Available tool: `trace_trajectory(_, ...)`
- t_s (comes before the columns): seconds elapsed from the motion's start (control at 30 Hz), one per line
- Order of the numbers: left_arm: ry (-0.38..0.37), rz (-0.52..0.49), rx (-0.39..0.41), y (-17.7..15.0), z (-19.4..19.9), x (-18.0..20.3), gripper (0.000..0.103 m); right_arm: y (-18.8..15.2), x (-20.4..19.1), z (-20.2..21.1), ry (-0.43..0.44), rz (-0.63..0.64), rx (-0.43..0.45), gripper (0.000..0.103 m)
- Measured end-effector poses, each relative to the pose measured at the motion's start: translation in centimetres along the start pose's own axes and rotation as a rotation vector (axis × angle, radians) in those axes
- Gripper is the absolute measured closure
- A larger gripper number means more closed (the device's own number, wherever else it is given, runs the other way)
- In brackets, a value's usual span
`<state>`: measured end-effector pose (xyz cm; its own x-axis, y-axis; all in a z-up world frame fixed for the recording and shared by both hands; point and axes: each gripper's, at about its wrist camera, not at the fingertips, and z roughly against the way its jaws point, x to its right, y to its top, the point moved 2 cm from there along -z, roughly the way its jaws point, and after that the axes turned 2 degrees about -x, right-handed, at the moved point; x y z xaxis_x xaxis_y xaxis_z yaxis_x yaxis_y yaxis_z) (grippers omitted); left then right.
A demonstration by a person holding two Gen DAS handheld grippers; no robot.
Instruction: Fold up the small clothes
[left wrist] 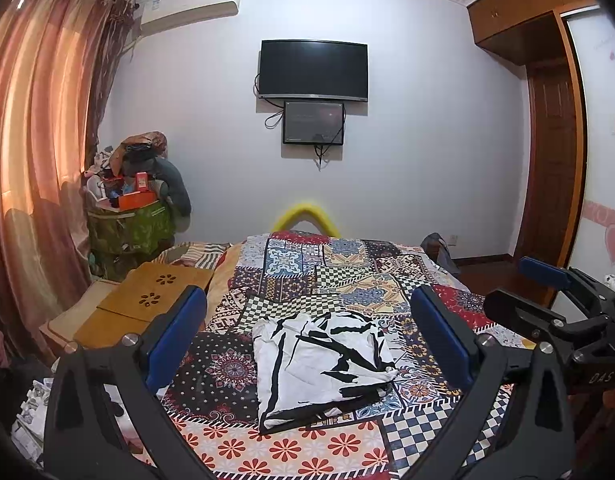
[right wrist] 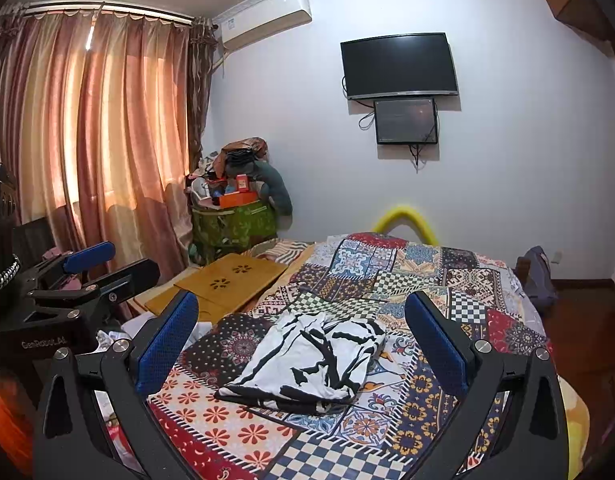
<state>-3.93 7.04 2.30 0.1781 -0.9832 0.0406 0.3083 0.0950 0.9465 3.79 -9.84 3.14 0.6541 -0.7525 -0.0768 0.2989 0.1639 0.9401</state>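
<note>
A small white garment with black streaks [left wrist: 321,364] lies folded into a rough rectangle on the patchwork bedspread [left wrist: 307,272]. In the right wrist view the same garment [right wrist: 307,360] lies flat between the fingers' line of sight. My left gripper [left wrist: 307,336] hovers above the garment, open, with nothing between its blue pads. My right gripper [right wrist: 301,336] is open too and holds nothing. The right gripper [left wrist: 547,280] shows at the right edge of the left wrist view, and the left gripper [right wrist: 95,262] at the left edge of the right wrist view.
A wooden lap desk [left wrist: 155,300] lies on the bed's left side. A pile of bags and boxes [left wrist: 135,200] stands in the corner by the curtain [left wrist: 35,160]. A dark bag [right wrist: 539,276] sits beyond the bed's right edge. A TV [left wrist: 313,70] hangs on the far wall.
</note>
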Motion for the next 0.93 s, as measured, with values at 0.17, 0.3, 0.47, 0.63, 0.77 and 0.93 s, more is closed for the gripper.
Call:
trace_trajectory(0.17, -0.022, 0.001, -0.012, 0.02, -0.27, -0.16, 0.000, 0.02, -0.02, -0.03, -0.003, -0.003, -0.002, 0.000)
trace_trajectory(0.3, -0.034, 0.002, -0.026, -0.02, -0.45, -0.29, 0.000, -0.09, -0.21, -0.13, -0.007, -0.007, -0.004, 0.000)
trace_trajectory(0.47, -0.029, -0.004, -0.021, -0.03, -0.46, -0.31, 0.000, -0.09, -0.19, -0.15, -0.008, -0.008, -0.005, 0.000)
trace_trajectory(0.63, -0.029, -0.002, -0.017, -0.06, -0.39, -0.58, 0.000, -0.15, -0.31, -0.26, -0.011, -0.013, -0.008, 0.000)
trace_trajectory(0.77, -0.033, -0.007, -0.023, -0.12, -0.54, -0.55, 0.000, -0.14, -0.42, -0.32, -0.013, -0.015, -0.011, 0.000)
trace_trajectory(0.93, -0.041, -0.010, -0.033, -0.16, -0.78, -0.42, 0.000, -0.25, -0.50, -0.44, -0.011, -0.019, -0.016, 0.000)
